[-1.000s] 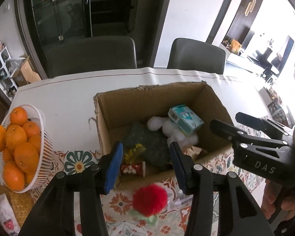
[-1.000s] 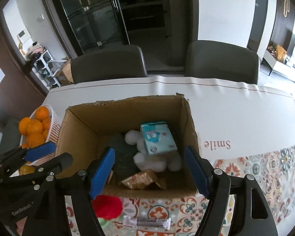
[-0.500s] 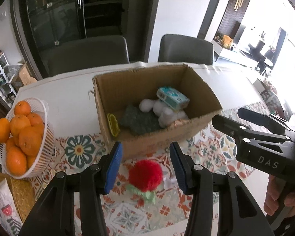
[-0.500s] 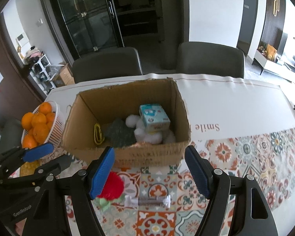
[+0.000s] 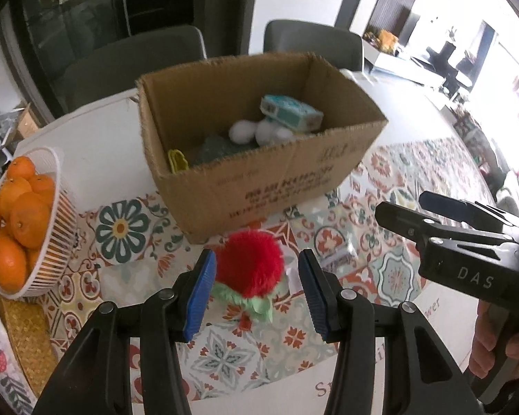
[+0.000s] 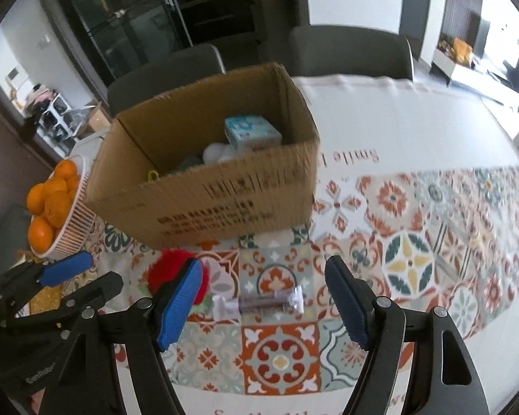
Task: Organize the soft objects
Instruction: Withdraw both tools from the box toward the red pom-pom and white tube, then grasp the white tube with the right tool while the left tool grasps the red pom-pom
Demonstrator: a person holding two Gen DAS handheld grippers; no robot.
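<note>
A red plush (image 5: 248, 263) with a green frill lies on the patterned tablecloth (image 5: 391, 180), just in front of a cardboard box (image 5: 259, 190). The left gripper (image 5: 256, 288) has its blue-padded fingers spread wide on either side of the plush, apart from it and pinching nothing.

The right wrist view shows what the left view mostly hides: a small clear packet (image 6: 259, 302) lying flat on the cloth, just right of the plush (image 6: 169, 269). The right gripper (image 6: 263, 302) has its fingers spread wide around this packet without touching it. In that view the plush is partly covered by the right gripper's left finger. The left view shows the plush whole, and only a pale edge of wrapping beside it.

Each view also catches the other gripper at its edge: the right gripper (image 5: 443, 218) with a hand (image 5: 501, 349) on its grip, and the left gripper (image 6: 76, 276).

The box is open-topped. Inside it are a teal tissue pack (image 5: 290, 112) leaning on white fluffy balls (image 5: 259, 131), a dark grey-green soft item (image 5: 214, 147), and a yellow piece (image 5: 178, 160) against the left wall.

Left of the box, a white basket (image 5: 57, 228) holds oranges (image 5: 20, 204). Two grey chairs (image 5: 135, 58) stand behind the table.
</note>
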